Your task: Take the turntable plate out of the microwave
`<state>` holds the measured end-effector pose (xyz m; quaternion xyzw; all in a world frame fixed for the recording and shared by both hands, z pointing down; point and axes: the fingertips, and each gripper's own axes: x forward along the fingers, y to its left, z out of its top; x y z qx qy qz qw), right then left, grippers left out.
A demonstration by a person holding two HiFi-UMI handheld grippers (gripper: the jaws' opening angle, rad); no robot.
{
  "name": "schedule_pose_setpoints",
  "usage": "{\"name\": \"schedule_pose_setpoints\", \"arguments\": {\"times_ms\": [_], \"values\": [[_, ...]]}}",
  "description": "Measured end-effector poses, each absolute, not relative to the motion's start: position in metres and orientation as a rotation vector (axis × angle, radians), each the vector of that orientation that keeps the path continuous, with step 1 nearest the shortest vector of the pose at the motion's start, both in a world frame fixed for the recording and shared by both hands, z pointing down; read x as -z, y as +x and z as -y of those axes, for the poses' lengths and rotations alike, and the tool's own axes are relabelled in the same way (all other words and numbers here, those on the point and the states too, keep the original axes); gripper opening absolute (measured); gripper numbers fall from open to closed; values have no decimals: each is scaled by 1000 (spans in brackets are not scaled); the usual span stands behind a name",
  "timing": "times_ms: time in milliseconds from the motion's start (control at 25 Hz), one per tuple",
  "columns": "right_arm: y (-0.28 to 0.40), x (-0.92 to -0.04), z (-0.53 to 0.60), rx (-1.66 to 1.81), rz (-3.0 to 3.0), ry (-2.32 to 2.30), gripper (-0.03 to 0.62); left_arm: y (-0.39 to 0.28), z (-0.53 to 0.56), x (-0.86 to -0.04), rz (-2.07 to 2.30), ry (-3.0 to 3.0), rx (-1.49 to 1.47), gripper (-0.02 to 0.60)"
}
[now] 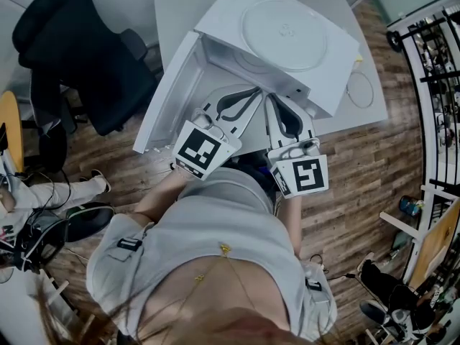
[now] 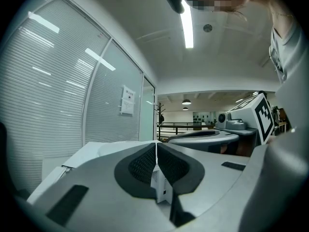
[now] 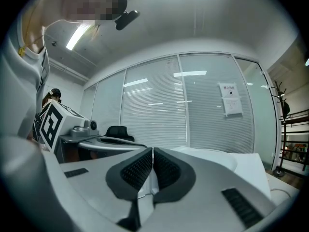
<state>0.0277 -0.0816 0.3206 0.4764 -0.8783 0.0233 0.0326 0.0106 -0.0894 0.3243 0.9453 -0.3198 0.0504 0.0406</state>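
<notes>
The left tongs [image 2: 156, 148] and right tongs [image 3: 152, 151] were each pressed together, pinching nothing, side by side before the open microwave [image 1: 336, 63]. The turntable plate [image 1: 284, 33] lay flat on its top, the door [image 1: 169, 99] swung wide.

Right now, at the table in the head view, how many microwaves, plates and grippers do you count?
microwave: 1
plate: 1
grippers: 2 (left gripper, right gripper)
total: 4
</notes>
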Motion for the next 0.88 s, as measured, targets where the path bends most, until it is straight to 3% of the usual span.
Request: {"name": "schedule_pose_setpoints", "arguments": {"times_ms": [880], "values": [[27,-323,83,-95,2701,1451,18,10,90,-325,967,2881,-169,34]]}}
